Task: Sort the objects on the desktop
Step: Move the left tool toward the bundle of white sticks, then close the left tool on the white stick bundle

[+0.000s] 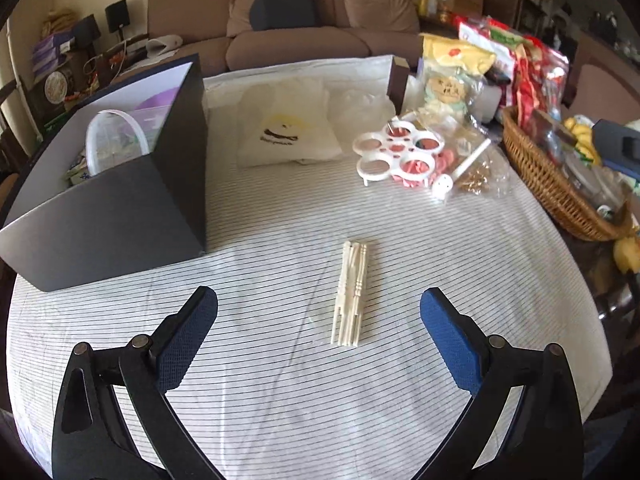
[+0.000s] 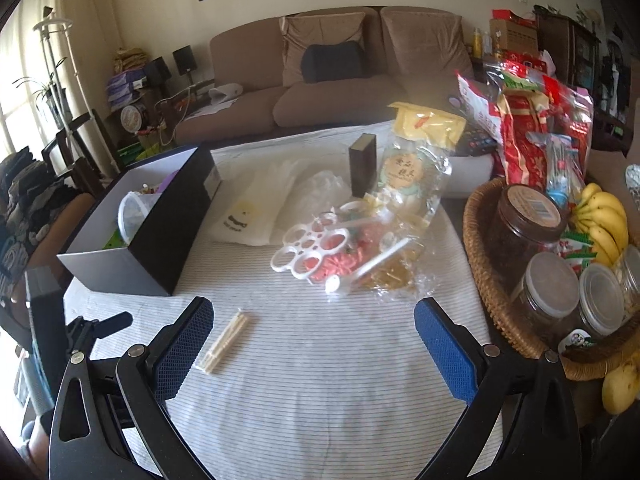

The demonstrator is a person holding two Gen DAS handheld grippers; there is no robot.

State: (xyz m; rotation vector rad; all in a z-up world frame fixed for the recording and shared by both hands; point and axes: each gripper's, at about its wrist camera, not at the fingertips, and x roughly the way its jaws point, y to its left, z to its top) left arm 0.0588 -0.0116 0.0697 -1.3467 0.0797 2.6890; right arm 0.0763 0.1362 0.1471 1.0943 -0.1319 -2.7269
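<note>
1. Chopsticks [image 1: 351, 294] are lying bundled on the striped cloth [image 1: 280, 380], just right of the black box [image 1: 120, 216].
2. Left gripper [image 1: 319, 312] is hovering over them, jaws wide, empty.
3. Right gripper [image 2: 314, 322] is gaping wide too, chopsticks by its left finger [image 2: 184, 350].

We cannot make out what fills the black open-topped cardboard box [image 1: 120, 208] — its near wall hides most; the printed label on the clear plastic snack bag [image 2: 404, 172] is too small to read.

Brown sofa [image 2: 332, 76] against cream wall [image 2: 132, 12]
</note>
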